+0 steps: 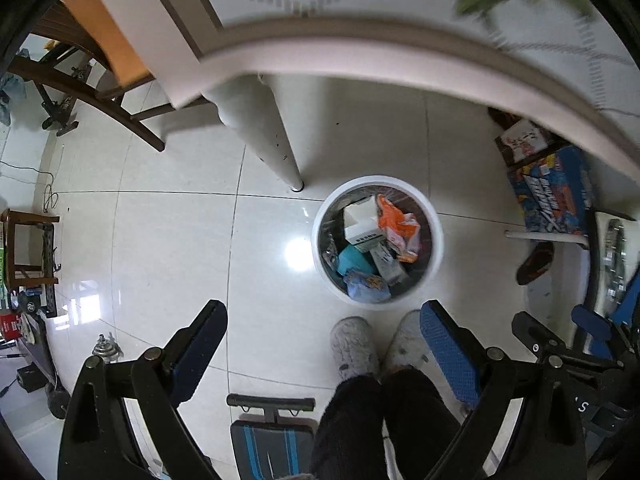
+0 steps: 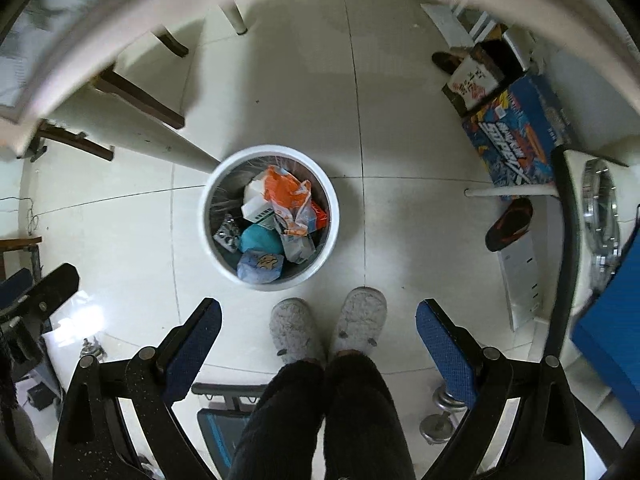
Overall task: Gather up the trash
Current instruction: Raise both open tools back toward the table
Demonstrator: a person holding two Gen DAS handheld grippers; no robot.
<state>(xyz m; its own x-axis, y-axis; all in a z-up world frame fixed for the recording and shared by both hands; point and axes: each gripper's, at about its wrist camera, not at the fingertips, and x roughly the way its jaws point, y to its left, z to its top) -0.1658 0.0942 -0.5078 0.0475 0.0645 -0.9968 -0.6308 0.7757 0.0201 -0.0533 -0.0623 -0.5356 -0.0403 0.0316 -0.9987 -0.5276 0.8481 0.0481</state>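
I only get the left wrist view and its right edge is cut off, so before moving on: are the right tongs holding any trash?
Observer: No, the right tongs are open, with nothing between them.
Operator: Anything on the floor beyond the dark slipper?
Observer: A flat white panel lies right beside the dark slipper.
Operator: Any other footwear near the boxes?
Observer: Yes, a brown shoe lies next to the cardboard box.

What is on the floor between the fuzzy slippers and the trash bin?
Nothing: in the right wrist view, only bare tile separates the slippers from the trash bin.
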